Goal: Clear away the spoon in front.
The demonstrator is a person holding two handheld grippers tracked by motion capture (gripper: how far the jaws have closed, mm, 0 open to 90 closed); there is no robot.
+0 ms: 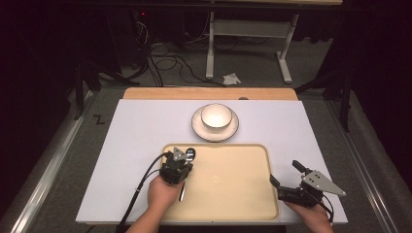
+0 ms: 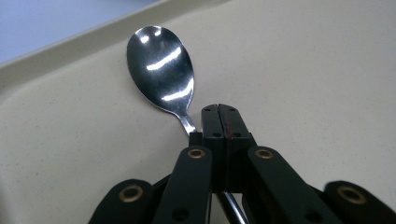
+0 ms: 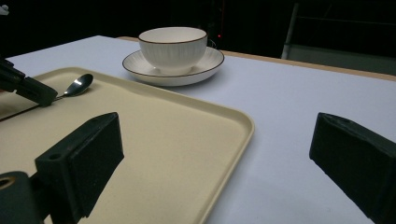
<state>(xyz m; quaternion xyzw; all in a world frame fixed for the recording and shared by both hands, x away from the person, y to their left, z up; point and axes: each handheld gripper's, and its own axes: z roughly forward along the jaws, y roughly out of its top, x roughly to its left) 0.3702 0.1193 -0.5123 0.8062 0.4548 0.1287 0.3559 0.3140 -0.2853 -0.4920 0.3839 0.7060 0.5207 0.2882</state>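
Note:
A steel spoon [image 2: 161, 65] lies on the left part of a cream tray [image 1: 228, 179], with its bowl toward the far rim. My left gripper [image 1: 186, 160] is shut on the spoon's neck. In the left gripper view the jaws are pressed together, and the handle runs back under them. The handle end [image 1: 182, 192] pokes out beside the hand. My right gripper [image 1: 284, 173] hovers open over the tray's right front corner with nothing between its fingers [image 3: 88, 154]. From the right gripper view the spoon [image 3: 79, 84] and left gripper [image 3: 32, 88] sit far left.
A white bowl [image 1: 216, 115] stands on a saucer [image 1: 198, 127] just beyond the tray's far rim. All of it rests on a white board [image 1: 141, 126] with a wooden strip [image 1: 160, 93] at the back. Cables and a white table frame [image 1: 210, 48] lie on the floor behind.

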